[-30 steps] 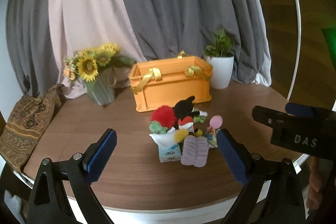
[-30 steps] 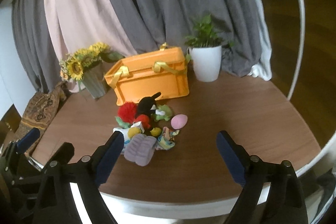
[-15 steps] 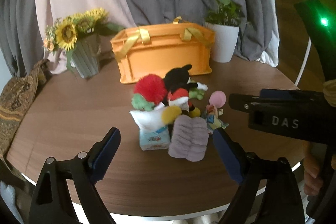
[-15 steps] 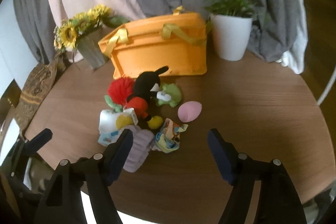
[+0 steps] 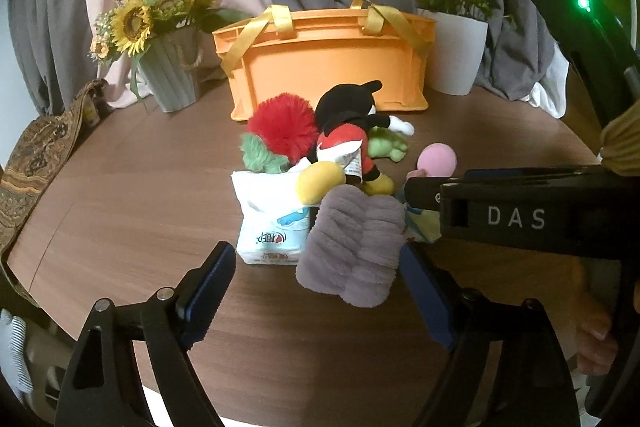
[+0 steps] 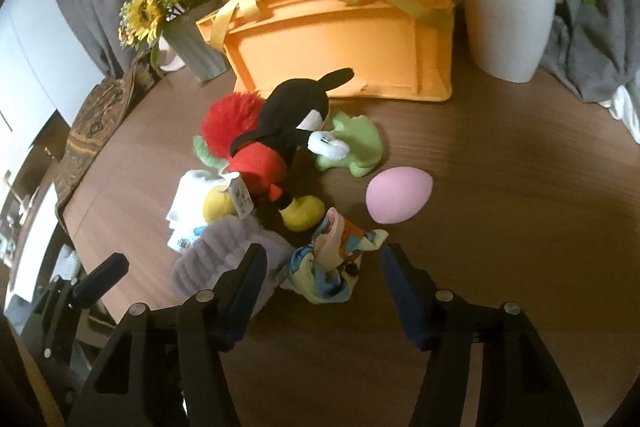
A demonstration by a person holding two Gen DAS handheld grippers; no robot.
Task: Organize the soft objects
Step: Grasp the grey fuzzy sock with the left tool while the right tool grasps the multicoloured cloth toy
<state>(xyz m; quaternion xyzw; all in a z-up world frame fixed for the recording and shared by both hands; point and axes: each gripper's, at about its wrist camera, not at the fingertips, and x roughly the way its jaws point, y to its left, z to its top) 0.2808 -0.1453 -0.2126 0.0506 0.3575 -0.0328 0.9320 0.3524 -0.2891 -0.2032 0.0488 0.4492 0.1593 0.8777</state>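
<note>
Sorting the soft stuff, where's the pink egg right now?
In the right wrist view the pink egg lies right of the pile, just below the green plush.

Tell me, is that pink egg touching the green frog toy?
Apart. In the right wrist view, bare wood of the table shows between the pink egg and the green frog toy.

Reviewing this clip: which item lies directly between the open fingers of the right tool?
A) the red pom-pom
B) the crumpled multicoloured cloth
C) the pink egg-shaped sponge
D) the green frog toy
B: in the right wrist view the right tool stands open, with the crumpled multicoloured cloth in the gap between its fingers; the pink egg-shaped sponge lies farther off.
</note>
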